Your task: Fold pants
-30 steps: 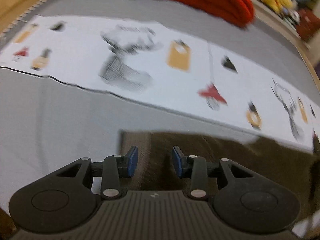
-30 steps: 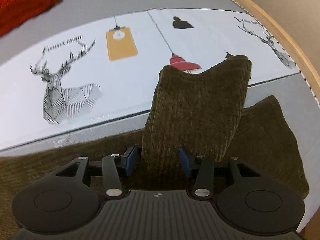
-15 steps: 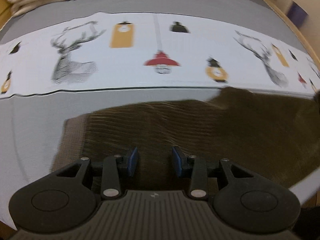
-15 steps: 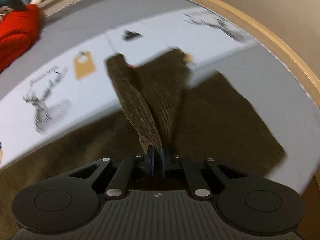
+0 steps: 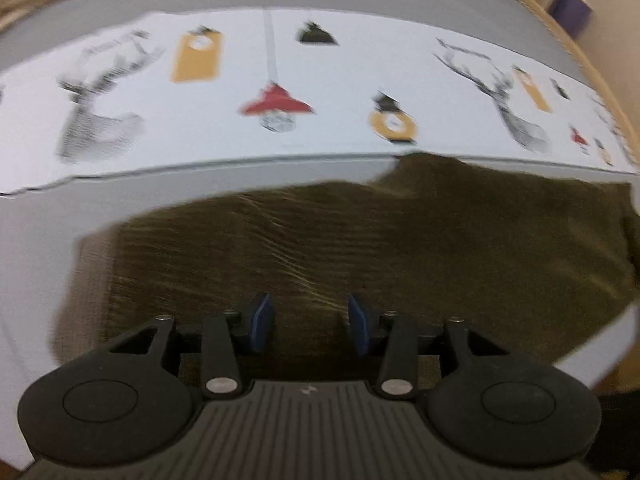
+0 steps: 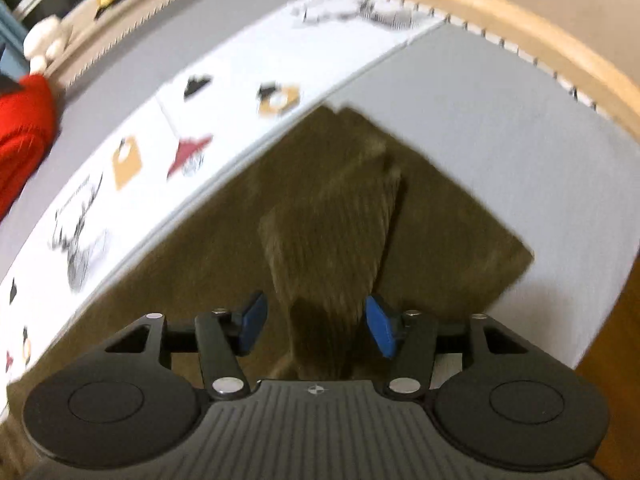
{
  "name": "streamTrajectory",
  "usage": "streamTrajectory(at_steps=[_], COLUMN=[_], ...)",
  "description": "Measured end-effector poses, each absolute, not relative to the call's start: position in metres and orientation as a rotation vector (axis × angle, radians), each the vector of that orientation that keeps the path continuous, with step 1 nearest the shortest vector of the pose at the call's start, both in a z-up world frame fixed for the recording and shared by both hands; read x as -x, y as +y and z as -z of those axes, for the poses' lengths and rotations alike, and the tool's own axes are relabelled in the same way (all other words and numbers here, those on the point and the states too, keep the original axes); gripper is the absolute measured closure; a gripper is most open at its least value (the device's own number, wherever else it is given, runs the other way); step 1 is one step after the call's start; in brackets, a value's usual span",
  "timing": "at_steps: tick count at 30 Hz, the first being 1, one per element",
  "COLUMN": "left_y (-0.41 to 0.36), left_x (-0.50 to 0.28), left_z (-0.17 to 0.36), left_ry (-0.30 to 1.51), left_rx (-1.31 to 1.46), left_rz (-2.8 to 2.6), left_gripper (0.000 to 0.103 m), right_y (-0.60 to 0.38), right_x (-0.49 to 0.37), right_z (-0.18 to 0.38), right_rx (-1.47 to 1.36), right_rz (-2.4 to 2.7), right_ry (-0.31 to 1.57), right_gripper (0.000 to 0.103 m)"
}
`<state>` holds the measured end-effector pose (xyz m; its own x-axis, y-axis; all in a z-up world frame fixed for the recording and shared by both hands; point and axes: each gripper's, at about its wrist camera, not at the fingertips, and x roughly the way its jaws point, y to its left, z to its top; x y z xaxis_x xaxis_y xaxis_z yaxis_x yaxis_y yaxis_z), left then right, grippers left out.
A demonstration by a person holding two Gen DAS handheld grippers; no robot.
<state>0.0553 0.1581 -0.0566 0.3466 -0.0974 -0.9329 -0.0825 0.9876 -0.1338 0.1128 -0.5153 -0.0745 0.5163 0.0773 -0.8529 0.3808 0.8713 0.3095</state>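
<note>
- One pair of brown pants lies on the grey bed, on the near side of a white cloth with deer and lamp pictures.
- In the left view the pants run long from left to right. They lie right under and just past the left gripper.
- The left gripper has its jaws partly apart. They have just been opening a little. No cloth is pinched between them; the pants lie below.
- In the right view a loose fold of the pants stands up between the blue pads of the right gripper.
- The right gripper's jaws have just been opening. The pads do not press on the fold now, so I think it has let go.
- The right gripper is nearest to the raised fold. The left gripper is over the flat part of the pants.
- My guess: the next move must lay that fold down flat along the pants.
- Count: one pair of pants, one white cloth, two grippers, one red pile far off at the left of the right view.
</note>
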Motion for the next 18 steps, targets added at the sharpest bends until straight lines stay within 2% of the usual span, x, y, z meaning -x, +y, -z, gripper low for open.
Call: streamTrajectory(at_steps=[4,10,11,12,13,15,16,17,18], left_y=[0.146,0.131,0.129,0.125,0.120,0.119,0.121,0.123,0.123], left_x=[-0.054,-0.046,-0.042,-0.037,-0.032,-0.027,-0.026,-0.026,-0.025], left_z=[0.068,0.100,0.111,0.117,0.117,0.116,0.115,0.114,0.113], left_ry=[1.262,1.368,1.409,1.418,1.399,1.396,1.396,1.397,1.397], left_rx=[0.156,0.021,-0.042,-0.104,-0.165,-0.174,-0.166,-0.159,-0.155], left_rz=[0.126,0.199,0.186,0.195,0.222,0.237,0.240,0.240,0.239], left_gripper=[0.056,0.057,0.063,0.068,0.068,0.068,0.068,0.068,0.068], right_y=[-0.505,-0.458,-0.452,-0.450,-0.452,-0.468,-0.479,-0.495,-0.509], right_x=[-0.132,-0.161,-0.163,-0.164,-0.163,-0.159,-0.157,-0.151,-0.144], right_z=[0.084,0.099,0.102,0.103,0.101,0.095,0.092,0.086,0.082], right_rx=[-0.452,-0.155,-0.105,-0.067,-0.038,-0.074,-0.120,-0.184,-0.229], right_rz=[0.150,0.103,0.108,0.120,0.148,0.224,0.252,0.305,0.356], right_ry=[1.033,1.117,1.123,1.124,1.121,1.083,1.061,1.029,1.002], right_gripper=[0.044,0.046,0.048,0.052,0.063,0.077,0.088,0.094,0.095])
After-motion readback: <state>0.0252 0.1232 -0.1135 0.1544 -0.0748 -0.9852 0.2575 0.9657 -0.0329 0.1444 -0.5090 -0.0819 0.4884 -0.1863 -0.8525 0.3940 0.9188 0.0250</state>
